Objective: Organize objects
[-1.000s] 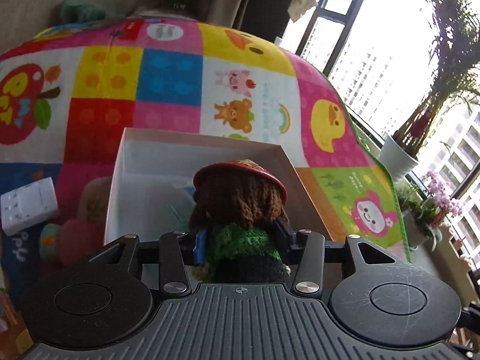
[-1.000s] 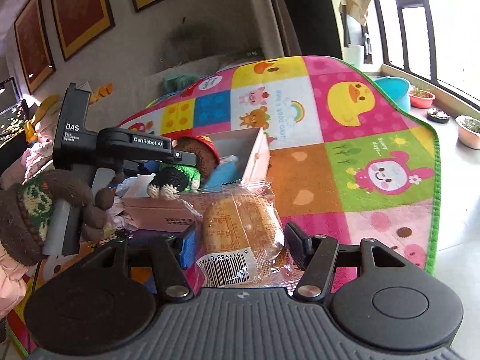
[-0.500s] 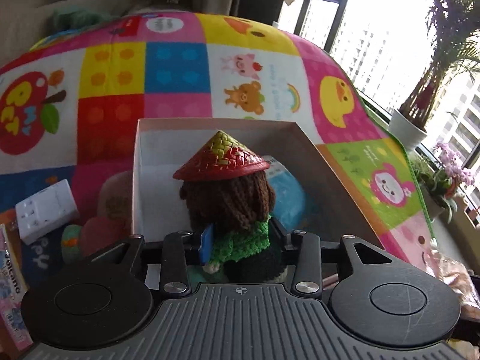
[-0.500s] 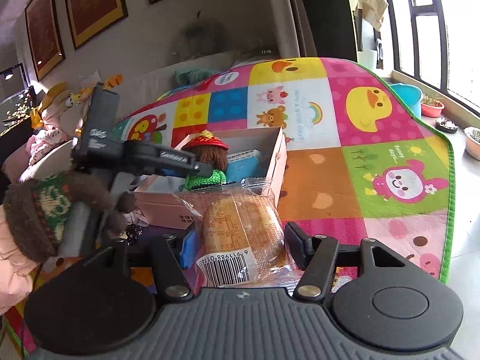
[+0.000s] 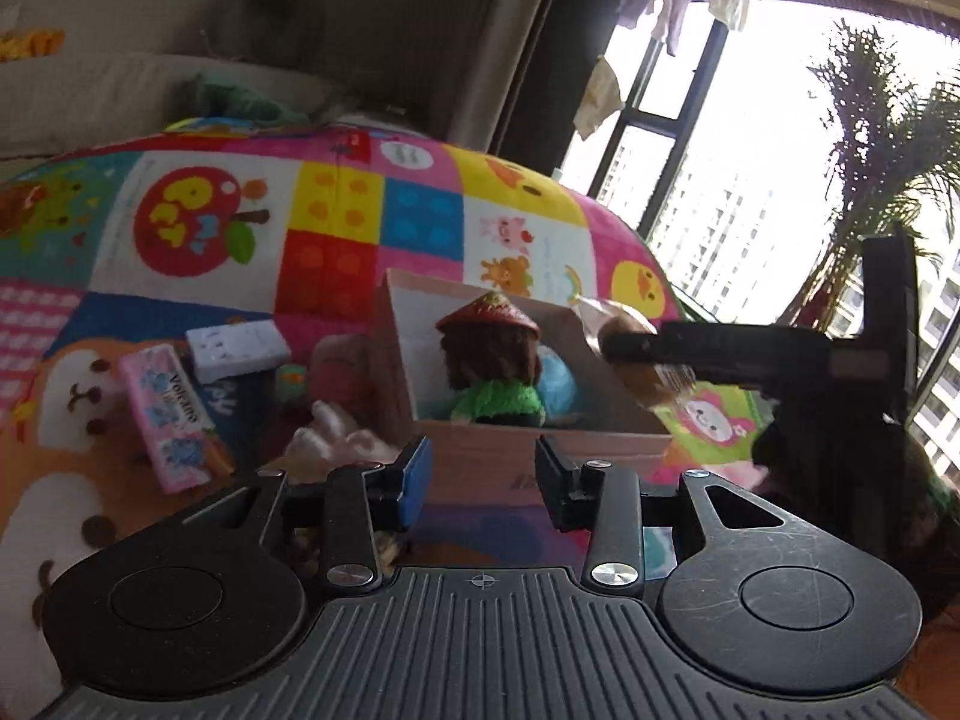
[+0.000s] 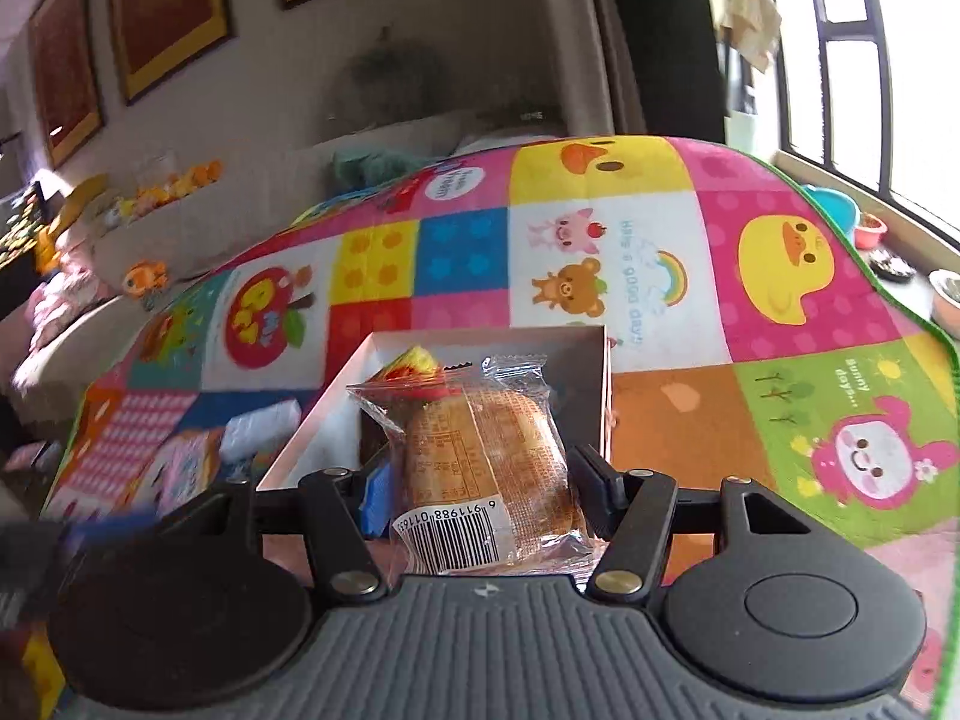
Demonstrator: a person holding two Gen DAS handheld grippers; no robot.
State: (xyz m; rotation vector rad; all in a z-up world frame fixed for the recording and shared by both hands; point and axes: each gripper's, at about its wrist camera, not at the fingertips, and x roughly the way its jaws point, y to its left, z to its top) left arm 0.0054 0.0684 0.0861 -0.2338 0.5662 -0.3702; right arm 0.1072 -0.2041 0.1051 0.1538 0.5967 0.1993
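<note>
A crocheted doll (image 5: 492, 369) with a red hat and green top stands inside the open pink box (image 5: 540, 450), next to a blue item (image 5: 555, 387). My left gripper (image 5: 480, 477) is open and empty, drawn back just in front of the box's near wall. My right gripper (image 6: 480, 480) is shut on a wrapped bread bun (image 6: 486, 468) and holds it over the box (image 6: 594, 396). From the left wrist view the right gripper (image 5: 654, 360) reaches in over the box's right edge. The doll is mostly hidden behind the bun in the right wrist view.
The box sits on a colourful patchwork play mat (image 6: 750, 276). Left of the box lie a pink tissue pack (image 5: 171, 417), a white power strip (image 5: 237, 351) and soft pink items (image 5: 336, 438). Bowls (image 6: 870, 234) and a window ledge are at the far right.
My left gripper let go of the doll inside the box, opened and pulled back. My right gripper carried the bun forward over the box.
</note>
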